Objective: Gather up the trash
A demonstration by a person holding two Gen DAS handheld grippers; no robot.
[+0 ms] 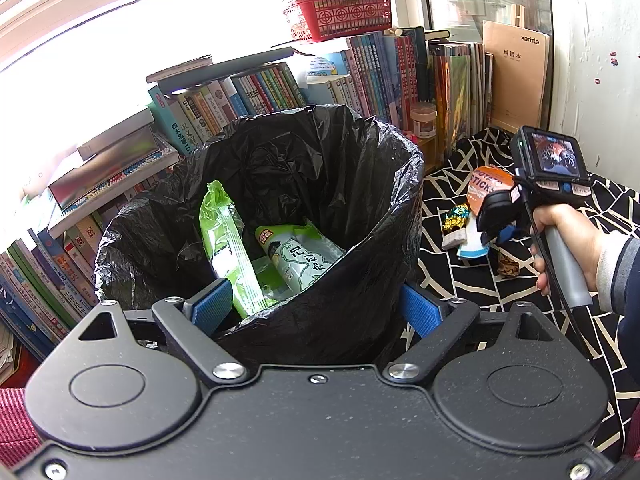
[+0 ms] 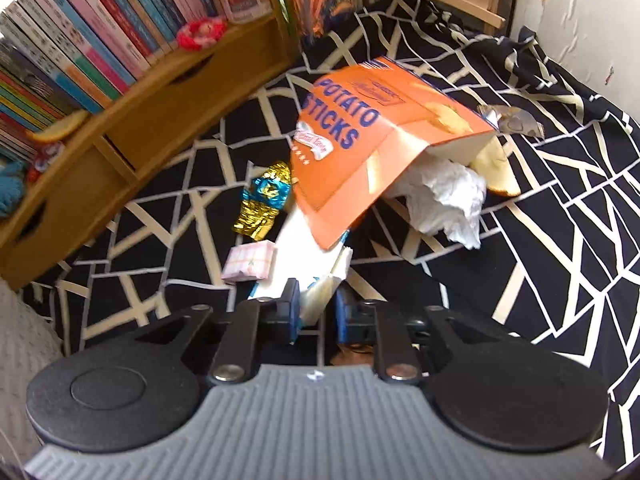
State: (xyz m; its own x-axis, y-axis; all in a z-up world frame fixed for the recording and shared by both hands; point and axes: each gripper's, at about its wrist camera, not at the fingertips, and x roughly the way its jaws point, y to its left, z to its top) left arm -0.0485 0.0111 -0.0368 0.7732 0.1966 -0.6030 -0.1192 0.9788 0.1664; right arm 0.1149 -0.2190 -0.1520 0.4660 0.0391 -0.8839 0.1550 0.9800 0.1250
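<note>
Item: white paper packet (image 2: 320,292), on the black patterned bedspread (image 2: 540,200), under the potato-sticks box (image 2: 360,152). My right hand-held gripper (image 2: 316,308) is clamped on it; left hand-held gripper (image 1: 316,308) gapes around the bag-lined bin (image 1: 360,184). Step: pickup. Next, I judge: lift, carry to bin.

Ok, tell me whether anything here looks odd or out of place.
Snack trash litters the black-and-white patterned cloth: an orange potato sticks box lying open, crumpled white tissue and a gold-and-blue foil wrapper.
</note>
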